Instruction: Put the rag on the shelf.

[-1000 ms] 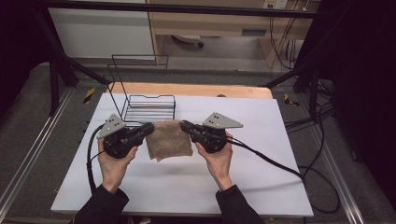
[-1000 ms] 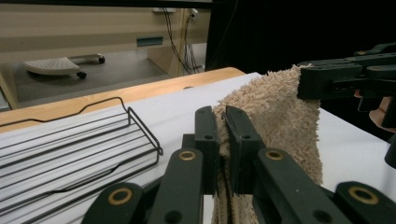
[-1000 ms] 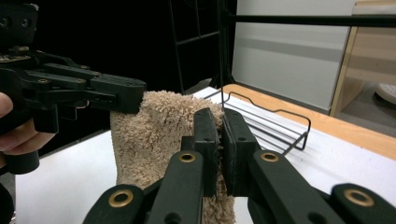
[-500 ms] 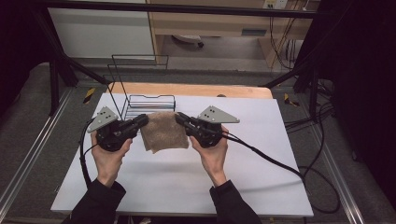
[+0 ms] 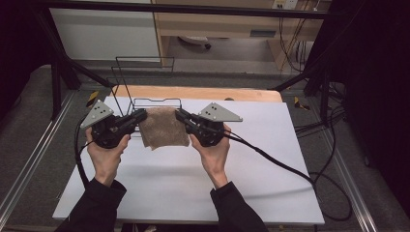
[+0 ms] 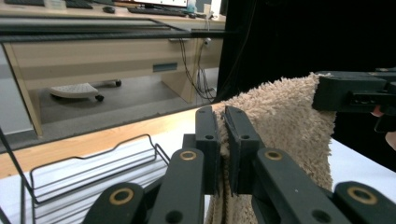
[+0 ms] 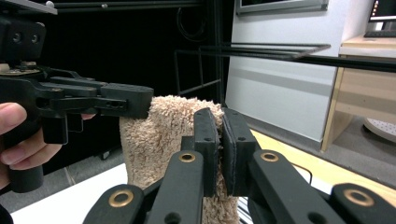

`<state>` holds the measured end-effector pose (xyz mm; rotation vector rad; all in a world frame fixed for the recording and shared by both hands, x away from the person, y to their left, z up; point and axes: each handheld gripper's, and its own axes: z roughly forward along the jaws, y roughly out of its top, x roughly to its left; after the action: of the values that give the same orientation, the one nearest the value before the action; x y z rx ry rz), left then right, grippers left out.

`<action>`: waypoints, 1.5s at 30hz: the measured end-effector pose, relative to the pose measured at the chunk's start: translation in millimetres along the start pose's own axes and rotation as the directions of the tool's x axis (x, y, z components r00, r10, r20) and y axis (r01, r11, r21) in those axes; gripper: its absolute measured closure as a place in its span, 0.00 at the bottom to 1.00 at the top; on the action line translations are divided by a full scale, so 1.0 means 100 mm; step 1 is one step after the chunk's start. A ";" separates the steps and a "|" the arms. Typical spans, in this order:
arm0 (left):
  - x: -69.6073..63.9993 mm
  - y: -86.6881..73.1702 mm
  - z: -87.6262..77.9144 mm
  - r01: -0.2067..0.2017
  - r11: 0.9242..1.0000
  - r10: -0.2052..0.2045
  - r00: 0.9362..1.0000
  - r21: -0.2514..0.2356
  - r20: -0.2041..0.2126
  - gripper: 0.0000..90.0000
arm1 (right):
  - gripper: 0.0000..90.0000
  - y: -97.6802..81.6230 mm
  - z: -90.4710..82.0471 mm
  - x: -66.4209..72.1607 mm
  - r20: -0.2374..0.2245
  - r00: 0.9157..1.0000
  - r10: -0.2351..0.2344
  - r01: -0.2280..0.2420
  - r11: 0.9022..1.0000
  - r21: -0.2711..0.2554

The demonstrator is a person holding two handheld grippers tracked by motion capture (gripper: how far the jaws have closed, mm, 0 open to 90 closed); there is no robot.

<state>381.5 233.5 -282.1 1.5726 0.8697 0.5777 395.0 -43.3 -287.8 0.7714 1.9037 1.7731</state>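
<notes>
A person at a white table (image 5: 183,188) holds a tan towel (image 5: 163,127) stretched between two hand-held grippers, each pinching one of its upper corners. At left, the left gripper (image 5: 140,115) has its jaws closed tight on the towel's edge, the pile squeezed between the pads in the left gripper view (image 6: 222,140). A black wire rack (image 5: 145,79) stands just behind, at the table's far edge, with its low basket directly beyond the cloth. The towel hangs off the table surface in the middle, spread flat and sagging a little toward its lower edge. At right, the right gripper (image 5: 180,116) is likewise clamped on the opposite corner, its jaws nearly touching through the fabric (image 7: 219,144).

The step appears to be carrying the spread towel toward the rack. Doing it well likely means keeping both grips firm and level, holding the hands evenly apart so the cloth stays taut, and clearing the rack's upright wires before lowering.
</notes>
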 end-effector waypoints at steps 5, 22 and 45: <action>0.03 0.09 -0.04 -0.006 1.000 0.005 1.000 -0.022 -0.007 0.94 | 0.96 0.08 0.05 0.03 0.002 1.000 -0.008 0.008 1.000 -0.023; 0.13 0.37 -0.11 -0.022 0.997 0.020 1.000 -0.080 -0.025 0.94 | 0.96 0.36 0.17 0.06 0.017 0.999 -0.036 0.037 0.996 -0.075; 0.27 0.68 -0.12 -0.025 0.990 0.017 0.998 -0.137 -0.058 0.94 | 0.96 0.68 0.37 0.06 0.031 0.998 -0.060 0.063 0.991 -0.118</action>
<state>403.0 260.1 -215.9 1.4471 0.8386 0.6861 421.6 -9.1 -223.2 0.6839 1.7666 1.8106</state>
